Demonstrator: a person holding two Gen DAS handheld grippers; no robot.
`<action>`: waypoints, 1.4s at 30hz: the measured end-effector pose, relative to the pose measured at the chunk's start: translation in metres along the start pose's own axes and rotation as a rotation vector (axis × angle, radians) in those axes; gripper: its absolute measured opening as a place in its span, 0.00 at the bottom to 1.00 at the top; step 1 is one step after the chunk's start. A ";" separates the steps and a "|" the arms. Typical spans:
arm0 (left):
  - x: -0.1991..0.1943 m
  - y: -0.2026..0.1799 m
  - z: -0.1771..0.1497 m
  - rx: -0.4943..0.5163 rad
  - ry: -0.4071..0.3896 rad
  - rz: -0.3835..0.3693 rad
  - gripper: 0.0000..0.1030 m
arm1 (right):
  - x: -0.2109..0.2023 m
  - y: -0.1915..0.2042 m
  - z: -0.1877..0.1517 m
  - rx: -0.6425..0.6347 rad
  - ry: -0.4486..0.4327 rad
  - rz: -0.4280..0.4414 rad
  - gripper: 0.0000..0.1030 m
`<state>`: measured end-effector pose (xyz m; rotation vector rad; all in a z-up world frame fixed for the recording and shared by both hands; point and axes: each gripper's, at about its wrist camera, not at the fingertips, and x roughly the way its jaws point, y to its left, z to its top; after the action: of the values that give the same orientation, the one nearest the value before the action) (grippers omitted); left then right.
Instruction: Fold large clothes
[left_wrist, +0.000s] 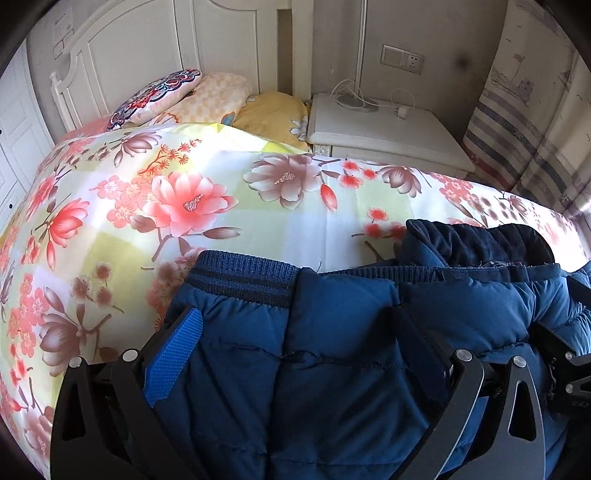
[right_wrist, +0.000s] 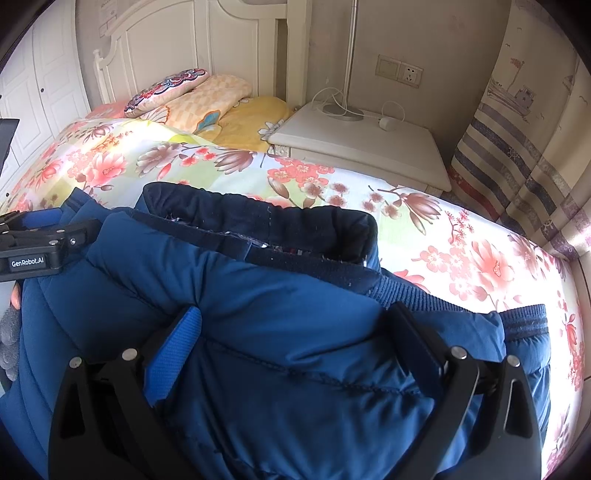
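Blue quilted jacket (right_wrist: 280, 332), ribbed hem, dark collar, bunched on floral bedspread.

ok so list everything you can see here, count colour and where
puffer jacket: 1, navy blue, on the bed, between both grippers' fingers
floral quilt: 1, white, pink and yellow-green, covering the bed
pillows: 3, patterned, orange check, yellow, at the headboard
headboard: 1, cream, behind the pillows
nightstand: 1, white, beside the bed
lamp base: 1, grey, on the nightstand
charger: 1, white, on the nightstand
wall socket: 1, beige, above the nightstand
curtain: 1, striped, far right
left gripper: black, blue pads
right gripper: same
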<state>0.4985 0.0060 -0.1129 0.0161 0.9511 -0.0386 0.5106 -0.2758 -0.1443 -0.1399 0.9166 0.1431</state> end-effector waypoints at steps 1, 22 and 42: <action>0.000 -0.001 -0.001 0.001 -0.002 0.002 0.96 | -0.001 -0.001 0.000 0.000 0.001 0.000 0.97; -0.108 0.002 -0.053 -0.028 -0.166 -0.106 0.96 | -0.124 -0.083 -0.056 0.231 -0.099 0.034 0.94; -0.101 0.030 -0.148 0.040 -0.118 -0.006 0.96 | -0.141 -0.060 -0.162 0.135 -0.079 0.042 0.98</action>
<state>0.3202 0.0429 -0.1166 0.0474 0.8324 -0.0637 0.3104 -0.3728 -0.1257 0.0100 0.8481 0.1245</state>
